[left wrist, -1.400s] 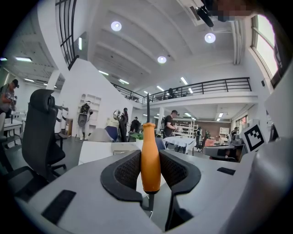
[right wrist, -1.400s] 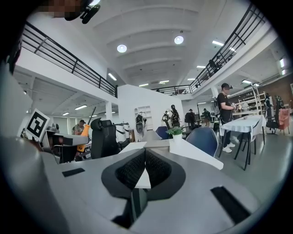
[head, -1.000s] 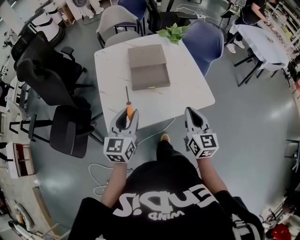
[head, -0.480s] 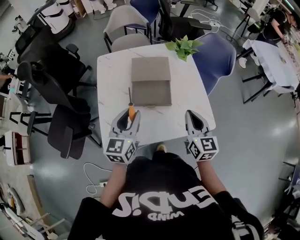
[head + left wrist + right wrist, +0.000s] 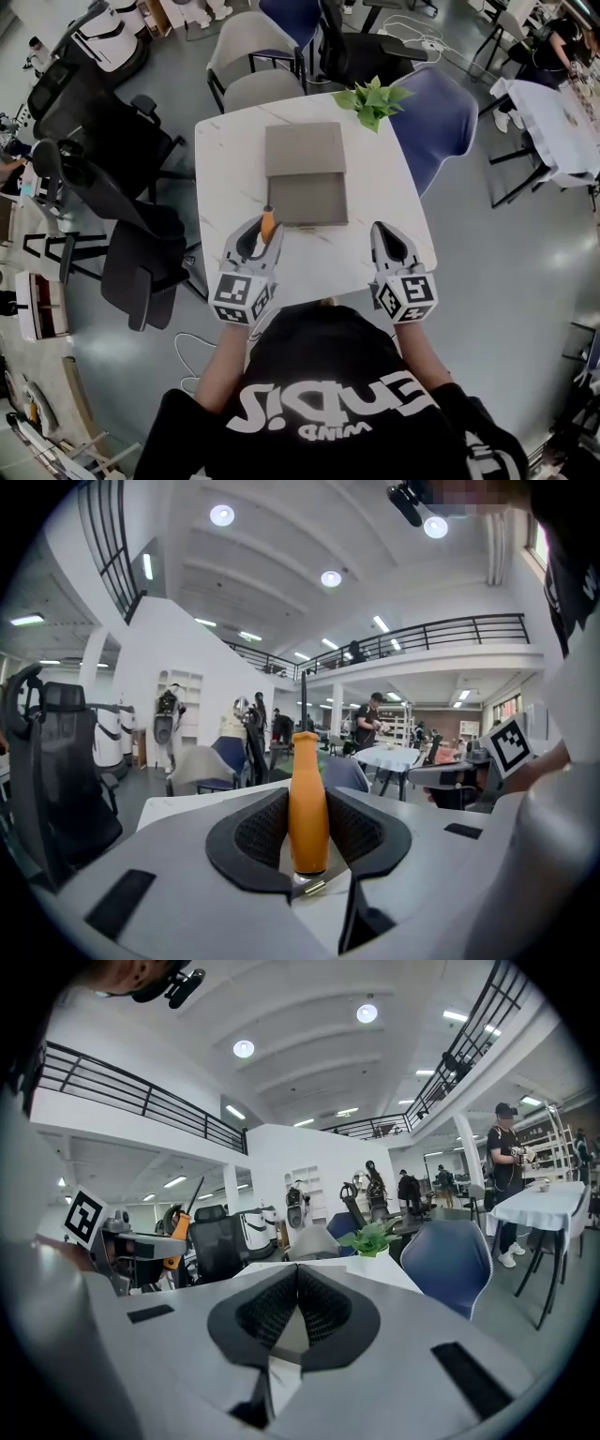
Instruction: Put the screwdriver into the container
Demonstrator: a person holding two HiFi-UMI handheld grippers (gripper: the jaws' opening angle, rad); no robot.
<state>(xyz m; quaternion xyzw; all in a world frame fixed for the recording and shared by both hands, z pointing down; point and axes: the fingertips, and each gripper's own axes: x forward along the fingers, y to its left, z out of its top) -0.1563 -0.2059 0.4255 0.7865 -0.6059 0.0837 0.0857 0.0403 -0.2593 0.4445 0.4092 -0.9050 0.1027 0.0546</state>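
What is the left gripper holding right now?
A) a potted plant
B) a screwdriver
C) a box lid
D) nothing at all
B: the left gripper has its jaws pressed on the orange handle of the screwdriver, which stands between them in the left gripper view.

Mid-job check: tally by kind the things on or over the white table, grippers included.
Grippers: 2 (left gripper, right gripper)
Screwdriver: 1, clamped in the left gripper
Container: 1
Plant: 1
Total: 5
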